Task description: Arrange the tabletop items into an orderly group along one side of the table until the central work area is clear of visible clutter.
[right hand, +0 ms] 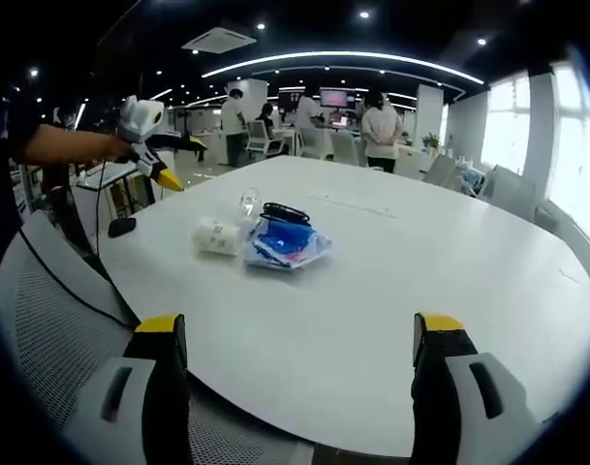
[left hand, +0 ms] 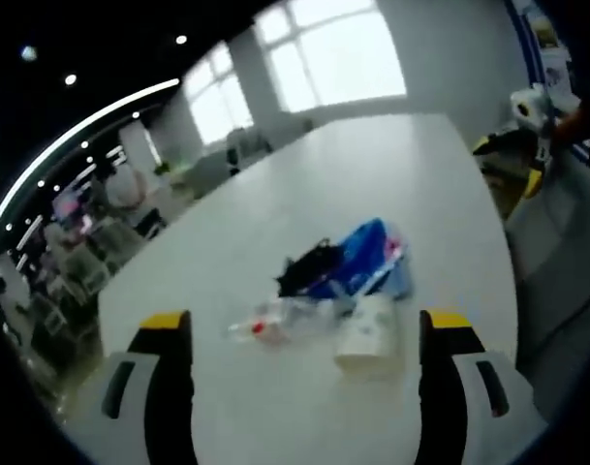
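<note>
Clutter is sitting in one small heap on a white tabletop [right hand: 391, 291] in an open-plan office: a blue bag [right hand: 287, 242], a black item [right hand: 285, 212] lying against it, a white roll [right hand: 217, 235] and a clear bottle [right hand: 249, 202], all touching or just beside one another. In the right gripper view the heap is lying toward the tabletop's left part, near the edge beside a grey mesh chair [right hand: 52, 320], with the roll at its left and the bottle behind.

In the left gripper view the same heap is resting near the middle of the tabletop [left hand: 372, 174], the blue bag [left hand: 357, 257] and black item [left hand: 309, 266] farther off, the bottle [left hand: 275, 320] with its red cap and the white roll [left hand: 370, 334] nearer the camera.

The left hand-held gripper [left hand: 307, 339] is hovering above the tabletop with its yellow-tipped jaws spread wide and nothing between them; it is also appearing at the upper left of the right gripper view [right hand: 169, 179], held by a person's hand beyond the tabletop's edge. The right hand-held gripper [right hand: 299, 334] is likewise standing released, jaws wide apart over the near edge; it is showing at the far right of the left gripper view [left hand: 532, 136].

People are standing among desks in the background, under ceiling lights and beside bright windows.
</note>
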Demonstrator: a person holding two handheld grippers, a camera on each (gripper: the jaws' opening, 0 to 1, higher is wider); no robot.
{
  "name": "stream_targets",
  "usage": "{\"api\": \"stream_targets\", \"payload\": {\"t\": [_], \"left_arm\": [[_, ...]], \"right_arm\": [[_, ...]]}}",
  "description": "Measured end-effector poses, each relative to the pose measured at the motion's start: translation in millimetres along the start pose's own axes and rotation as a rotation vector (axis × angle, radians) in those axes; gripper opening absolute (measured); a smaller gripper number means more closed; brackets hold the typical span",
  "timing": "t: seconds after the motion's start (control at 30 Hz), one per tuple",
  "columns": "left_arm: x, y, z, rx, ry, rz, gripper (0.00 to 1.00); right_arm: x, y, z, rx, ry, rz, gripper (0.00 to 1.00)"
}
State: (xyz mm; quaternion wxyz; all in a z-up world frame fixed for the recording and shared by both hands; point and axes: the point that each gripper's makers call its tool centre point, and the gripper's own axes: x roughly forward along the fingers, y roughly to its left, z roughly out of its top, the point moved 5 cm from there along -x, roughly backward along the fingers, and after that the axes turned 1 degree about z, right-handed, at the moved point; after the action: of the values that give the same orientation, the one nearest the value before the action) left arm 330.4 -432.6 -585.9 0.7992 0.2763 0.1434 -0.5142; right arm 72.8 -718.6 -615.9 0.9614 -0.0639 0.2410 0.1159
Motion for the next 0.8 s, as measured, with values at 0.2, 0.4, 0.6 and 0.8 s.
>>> {"api": "stream_targets", "payload": {"t": [0.2,0.4,0.6,0.8], "left_arm": [[9.8,6.2,0.0,0.030,0.008,-0.015,0.93],[20.8,14.7,-1.7,0.044,0.019,-0.017,0.93],[31.0,23.1,-2.2,0.060,0.033,-0.028,0.92],[39.5,28.2,-4.5,0.101,0.063,-0.046,0.89]], "right_arm": [[-0.3,-1.2,-0.4,0.000,0.004,-0.007,0.97],[-0.2,-1.3,-1.0,-0.002,0.008,-0.009,0.97],[-0.5,-2.0,-0.8,-0.003,0.007,-0.016,0.96],[-0.3,-2.3,-1.3,0.002,0.010,-0.018,0.96]]}}
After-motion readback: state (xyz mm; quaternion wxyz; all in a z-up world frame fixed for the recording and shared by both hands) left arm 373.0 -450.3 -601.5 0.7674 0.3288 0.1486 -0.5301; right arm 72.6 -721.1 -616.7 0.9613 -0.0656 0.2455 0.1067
